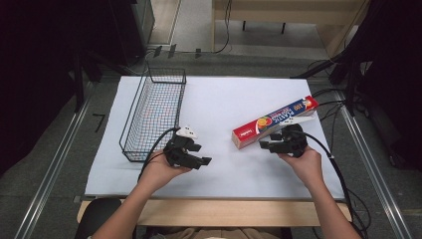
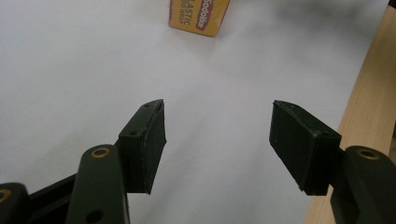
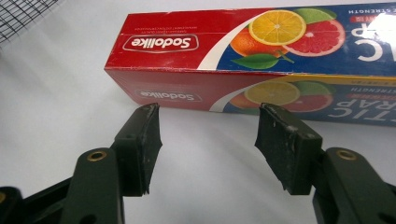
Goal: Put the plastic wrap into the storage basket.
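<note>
High view, table: a white table sheet covers the top, with a pale wooden table edge along the person's side.
High view, box: a long red and blue cardboard plastic-wrap box with citrus pictures lies slantwise on the right half of the sheet.
High view, basket: a black wire mesh basket stands on the left half, well apart from the box.
Left gripper: the left gripper sits near the middle of the sheet, just right of the basket's near corner, aimed toward the box; its jaws are spread with bare sheet between them.
Left gripper view, box: the yellow end of the box lies well ahead of the jaws.
Right gripper: the right gripper sits just beside the box's near long side, jaws spread and gripping nothing.
Right gripper view, box: the red side of the box lies just ahead of the fingertips; whether they touch it cannot be told.
</note>
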Motion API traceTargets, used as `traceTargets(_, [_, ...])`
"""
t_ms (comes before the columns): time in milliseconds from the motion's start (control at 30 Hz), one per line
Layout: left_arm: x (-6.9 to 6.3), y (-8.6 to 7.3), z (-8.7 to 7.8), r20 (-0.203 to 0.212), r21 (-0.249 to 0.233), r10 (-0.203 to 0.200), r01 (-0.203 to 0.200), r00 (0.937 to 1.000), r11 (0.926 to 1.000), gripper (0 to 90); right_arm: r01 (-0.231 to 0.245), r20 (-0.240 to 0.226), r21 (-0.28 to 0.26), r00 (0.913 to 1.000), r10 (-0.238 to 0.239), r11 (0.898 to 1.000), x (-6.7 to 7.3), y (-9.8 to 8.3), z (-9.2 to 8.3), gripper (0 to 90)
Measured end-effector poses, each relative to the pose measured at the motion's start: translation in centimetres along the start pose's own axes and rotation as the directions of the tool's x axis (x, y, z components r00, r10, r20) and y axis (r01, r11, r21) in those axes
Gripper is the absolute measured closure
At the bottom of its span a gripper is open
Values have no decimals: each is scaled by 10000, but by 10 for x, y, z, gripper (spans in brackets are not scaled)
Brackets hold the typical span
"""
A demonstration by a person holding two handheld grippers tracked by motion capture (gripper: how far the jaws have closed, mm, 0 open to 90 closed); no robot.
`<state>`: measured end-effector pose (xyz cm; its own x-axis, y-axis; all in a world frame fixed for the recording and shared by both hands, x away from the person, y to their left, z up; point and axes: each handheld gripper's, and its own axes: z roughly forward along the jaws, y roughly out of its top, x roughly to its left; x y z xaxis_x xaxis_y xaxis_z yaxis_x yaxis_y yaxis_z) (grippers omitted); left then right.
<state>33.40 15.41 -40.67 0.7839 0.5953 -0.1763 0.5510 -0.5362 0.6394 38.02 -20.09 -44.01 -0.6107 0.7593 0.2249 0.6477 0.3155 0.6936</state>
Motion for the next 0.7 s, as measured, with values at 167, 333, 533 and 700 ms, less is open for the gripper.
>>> traceTargets(167, [0, 0, -1, 31, 39, 87, -87, 10000, 10000, 368, -25, -52, -47, 10000, 24, 10000, 3, 3, -2, 487])
traceTargets(333, [-2, 2, -4, 101, -3, 251, -251, 9996, 9997, 368, -67, -365, -135, 9993, 62, 9999, 7, 19, -6, 661])
traceTargets(533, [-5, 1, -4, 25, 42, 398, -398, 9992, 9992, 369, 231, -296, 293, 9993, -222, 9993, 10, 46, 6, 900])
traceTargets(700, [-2, 0, -7, -1, -105, 373, -373, 9993, 9993, 371, 144, -347, 696, 9993, -120, 9975, 14, 68, 28, 900])
